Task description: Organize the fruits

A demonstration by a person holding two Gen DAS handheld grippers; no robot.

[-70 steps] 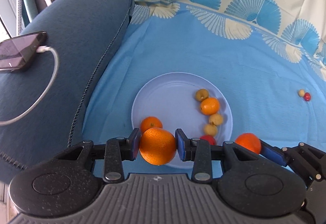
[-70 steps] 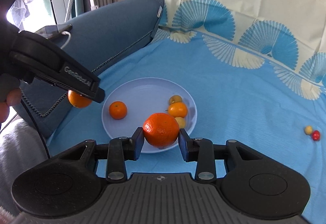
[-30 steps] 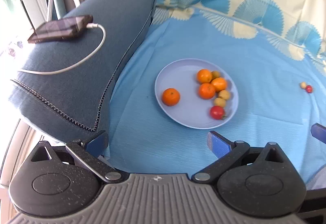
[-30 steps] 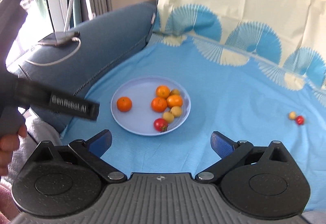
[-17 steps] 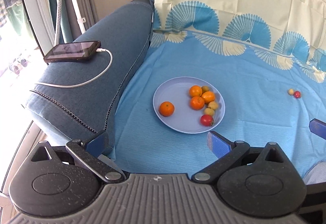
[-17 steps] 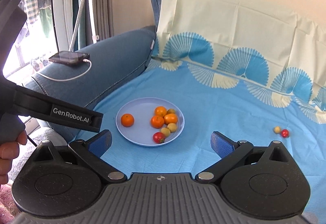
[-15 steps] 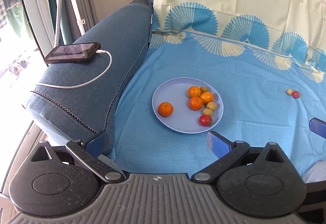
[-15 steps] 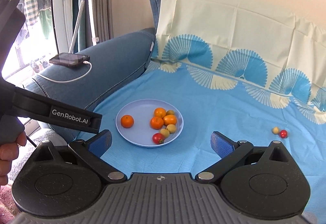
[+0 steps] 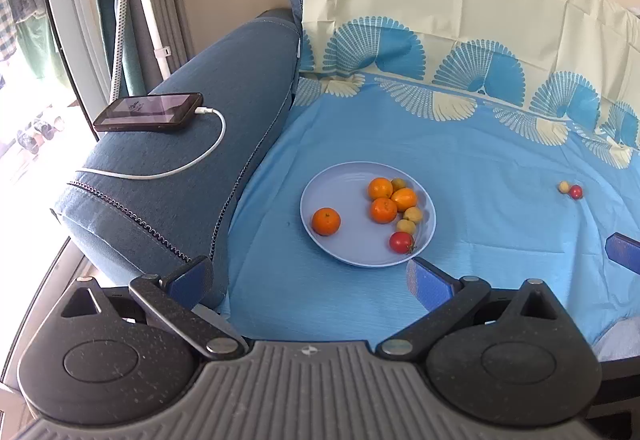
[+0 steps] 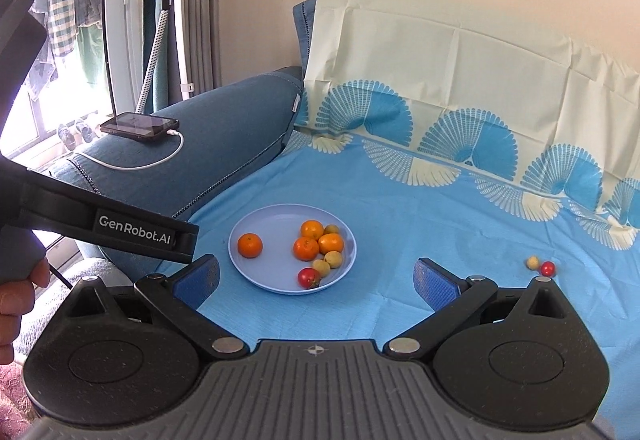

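A pale blue plate [image 9: 352,248] [image 10: 276,280] lies on the blue sheet. It holds several oranges, among them one lone orange [image 9: 326,221] [image 10: 250,245] at its left, small yellow fruits [image 9: 412,215] and a red tomato [image 9: 401,242] [image 10: 308,277]. A small yellow fruit [image 9: 563,187] [image 10: 532,262] and a small red fruit [image 9: 576,192] [image 10: 548,268] lie on the sheet far right. My left gripper [image 9: 310,280] is open and empty, pulled back from the plate. My right gripper [image 10: 316,282] is open and empty, also back from it.
A blue sofa armrest [image 9: 180,176] stands left, with a phone [image 9: 148,112] and white charging cable on it. The left gripper's black body [image 10: 100,224] crosses the right wrist view at left. A cream and blue cloth [image 10: 460,80] covers the sofa back.
Both grippers let go of their oranges onto the plate, opened wide and drew back and up. The plate now looks smaller and farther.
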